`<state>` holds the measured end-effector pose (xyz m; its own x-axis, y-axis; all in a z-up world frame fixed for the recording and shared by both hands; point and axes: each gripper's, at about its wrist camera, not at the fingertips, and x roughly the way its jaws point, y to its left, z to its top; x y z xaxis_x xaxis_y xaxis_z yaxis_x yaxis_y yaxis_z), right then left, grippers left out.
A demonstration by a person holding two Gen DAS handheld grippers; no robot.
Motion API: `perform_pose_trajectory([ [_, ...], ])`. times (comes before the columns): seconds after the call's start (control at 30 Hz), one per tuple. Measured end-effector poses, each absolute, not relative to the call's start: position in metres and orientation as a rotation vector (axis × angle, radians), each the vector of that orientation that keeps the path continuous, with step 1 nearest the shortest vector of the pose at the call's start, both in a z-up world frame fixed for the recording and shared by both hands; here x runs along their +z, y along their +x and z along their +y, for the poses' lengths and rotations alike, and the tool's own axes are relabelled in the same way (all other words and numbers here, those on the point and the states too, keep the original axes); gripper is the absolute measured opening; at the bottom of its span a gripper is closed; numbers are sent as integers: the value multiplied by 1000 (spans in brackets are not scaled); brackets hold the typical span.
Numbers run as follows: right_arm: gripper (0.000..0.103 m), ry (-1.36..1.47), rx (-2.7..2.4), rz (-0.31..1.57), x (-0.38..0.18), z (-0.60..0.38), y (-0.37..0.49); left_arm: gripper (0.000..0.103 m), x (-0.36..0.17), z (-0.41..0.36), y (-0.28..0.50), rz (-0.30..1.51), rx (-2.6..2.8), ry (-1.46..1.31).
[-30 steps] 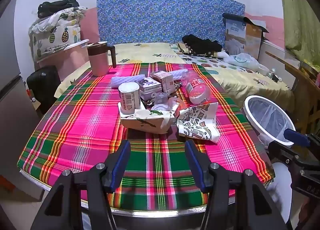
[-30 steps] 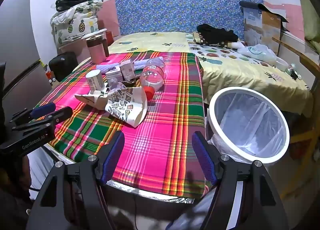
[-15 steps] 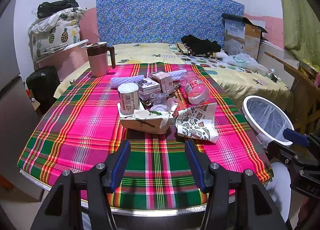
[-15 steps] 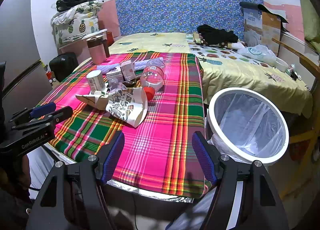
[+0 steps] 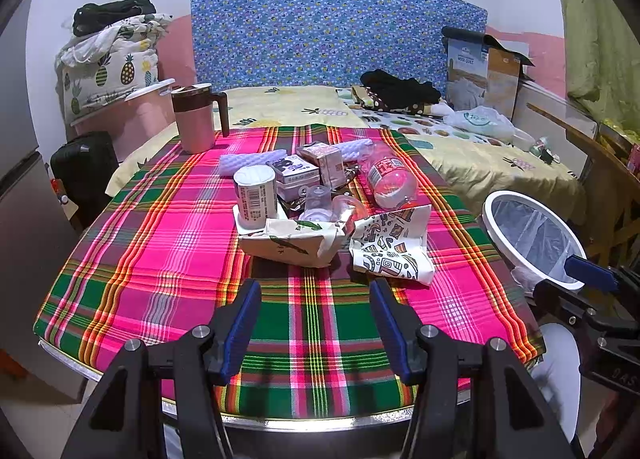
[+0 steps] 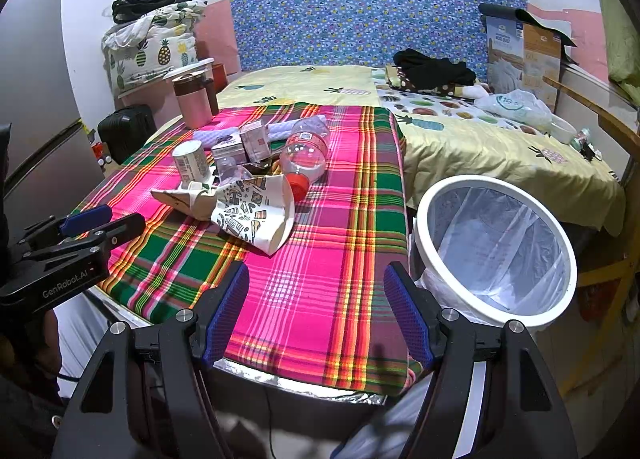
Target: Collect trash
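Both grippers hover spread and empty at the near edge of the table, nothing having shifted over the past second: the pile sits as it did, so collection has evidently not begun. The left gripper (image 5: 315, 322) stands at 6 o'clock in its own view, jaws released over the plaid tablecloth (image 5: 160, 259); the right gripper (image 6: 316, 313) is likewise wide apart, holding nothing. Just beyond, toward 12 o'clock, lies the trash: a crumpled patterned paper bag (image 5: 390, 247) beside a folded leaf-print paper wrapper (image 5: 292, 241), then a white can (image 5: 256, 197), small cartons (image 5: 298, 175) and a clear plastic bottle (image 5: 390, 181) on its side with a red cap. The lined white bin (image 6: 494, 247) waits off the table's right edge, at 3 o'clock, empty as far as can be seen. Farther back stand a pink jug (image 5: 196, 119), then a bed (image 5: 288, 103) and a blue floral headboard (image 5: 336, 27).
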<state>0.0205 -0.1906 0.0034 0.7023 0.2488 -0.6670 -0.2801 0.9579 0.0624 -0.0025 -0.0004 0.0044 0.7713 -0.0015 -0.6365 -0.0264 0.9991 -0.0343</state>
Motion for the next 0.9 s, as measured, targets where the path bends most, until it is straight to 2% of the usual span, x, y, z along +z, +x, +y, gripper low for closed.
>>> perform_pose_trajectory([
  [0.9, 71, -47, 296, 733, 5, -190, 19, 56, 4, -4, -4, 687, 6, -43],
])
